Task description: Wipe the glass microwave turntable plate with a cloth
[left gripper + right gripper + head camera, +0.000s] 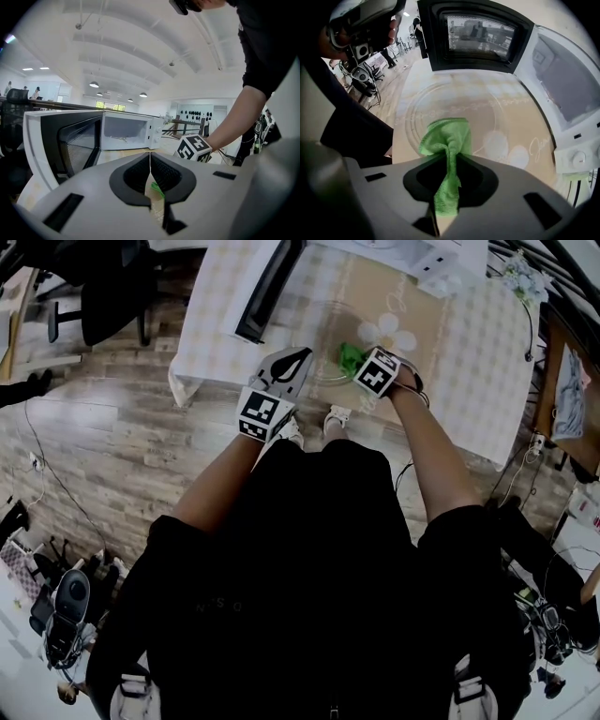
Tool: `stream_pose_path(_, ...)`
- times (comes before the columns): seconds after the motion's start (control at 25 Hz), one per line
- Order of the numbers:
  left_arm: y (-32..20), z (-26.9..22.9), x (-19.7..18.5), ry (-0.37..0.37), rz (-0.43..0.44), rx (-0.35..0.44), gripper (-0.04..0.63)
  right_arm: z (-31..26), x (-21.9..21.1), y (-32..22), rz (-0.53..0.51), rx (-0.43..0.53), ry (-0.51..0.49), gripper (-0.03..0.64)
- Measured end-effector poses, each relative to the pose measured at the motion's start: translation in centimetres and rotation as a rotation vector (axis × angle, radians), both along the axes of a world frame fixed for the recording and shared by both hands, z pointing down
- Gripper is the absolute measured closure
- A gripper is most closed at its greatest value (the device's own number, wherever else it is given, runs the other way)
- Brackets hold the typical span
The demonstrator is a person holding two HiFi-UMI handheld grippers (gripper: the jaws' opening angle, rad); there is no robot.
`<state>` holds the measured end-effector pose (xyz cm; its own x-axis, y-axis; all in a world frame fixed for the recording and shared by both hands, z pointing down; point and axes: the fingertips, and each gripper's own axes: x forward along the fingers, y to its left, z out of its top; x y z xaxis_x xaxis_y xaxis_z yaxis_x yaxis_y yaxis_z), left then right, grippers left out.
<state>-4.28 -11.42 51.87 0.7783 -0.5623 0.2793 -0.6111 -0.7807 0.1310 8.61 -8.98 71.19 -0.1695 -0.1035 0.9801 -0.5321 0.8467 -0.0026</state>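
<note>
The right gripper point(449, 157) has its jaws clamped on a crumpled green cloth point(446, 133) that rests on the clear round glass turntable plate point(487, 112), while the left gripper point(150, 157) hovers with jaws together.

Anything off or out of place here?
Nothing spilled or damaged. The glass plate lies on the table outside the microwave, whose door stands open; that fits the wiping. The right gripper pinches the green cloth, bunched, over the plate.
</note>
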Motion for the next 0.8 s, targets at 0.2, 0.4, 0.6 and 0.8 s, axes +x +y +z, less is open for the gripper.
stream_pose_path(0.2,0.1,0.0,-0.6,-0.003,0.0,0.0,0.574,-0.4,3.4,0.9,0.012,-0.005,0.054,0.543)
stream_pose_path(0.4,0.0,0.2,-2.1,-0.008,-0.018,0.001,0.574,-1.1,5.7,1.7,0.039,-0.004,0.072,0.543)
stream_pose_path(0.6,-0.3,-0.3,-3.8,-0.019,-0.049,0.03,0.574,-3.8,2.9,0.4,0.09,0.043,-0.042,0.543)
stream_pose_path(0.8,-0.9,-0.3,-5.5,-0.016,-0.087,0.028,0.574,-5.8,-3.2,-1.2,0.025,0.092,-0.134,0.543)
